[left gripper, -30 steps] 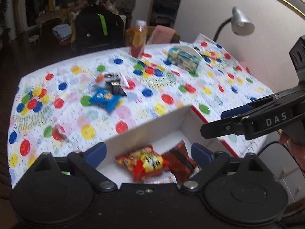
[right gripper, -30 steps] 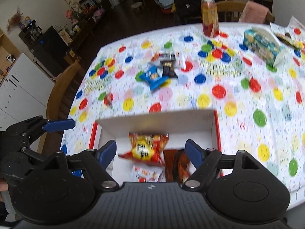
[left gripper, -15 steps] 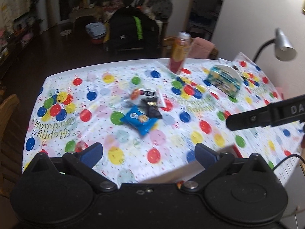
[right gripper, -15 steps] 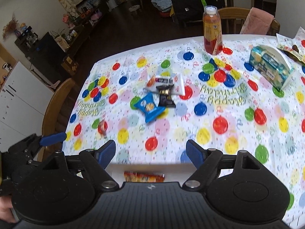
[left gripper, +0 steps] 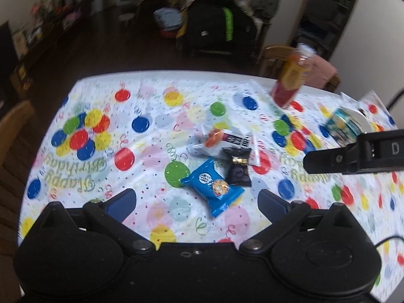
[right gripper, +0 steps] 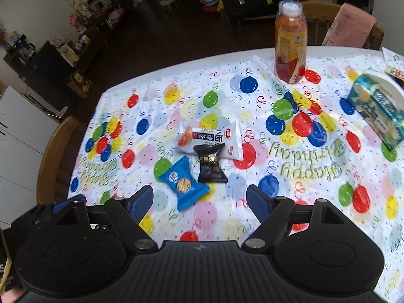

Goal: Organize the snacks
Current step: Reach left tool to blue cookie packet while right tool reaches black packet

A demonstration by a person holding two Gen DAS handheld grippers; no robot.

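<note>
Blue is what sits nearest to both my claws: a blue cookie packet (left gripper: 213, 186) lies flat on the bench (left gripper: 141, 166), just ahead of the left claw (left gripper: 197, 203) and slightly toward its right finger, with its long axis running diagonally, one crimped end pointing back toward that claw and the other angled away to the left. From the right claw (right gripper: 199, 199) I see the same blue cookie packet (right gripper: 182, 183) just ahead and closer to its left finger, tilted along a similar diagonal. Touching its far corner is a black wrapped snack (left gripper: 238, 168), long axis pointing almost straight away from the claws. Beyond that, partly under the black one's far end, a white snack bar (right gripper: 210, 139) lies crosswise to both claws, its ends pointing left and right. Both claws hang above the bench with fingers spread wide and nothing between them. Off to the left claw's right, the right claw's black finger (left gripper: 353, 156) juts into view. Far ahead and right stands a juice bottle (right gripper: 290, 43), upright, and further right a teal tissue pack (right gripper: 377, 111) lies on the balloon-print cloth.
</note>
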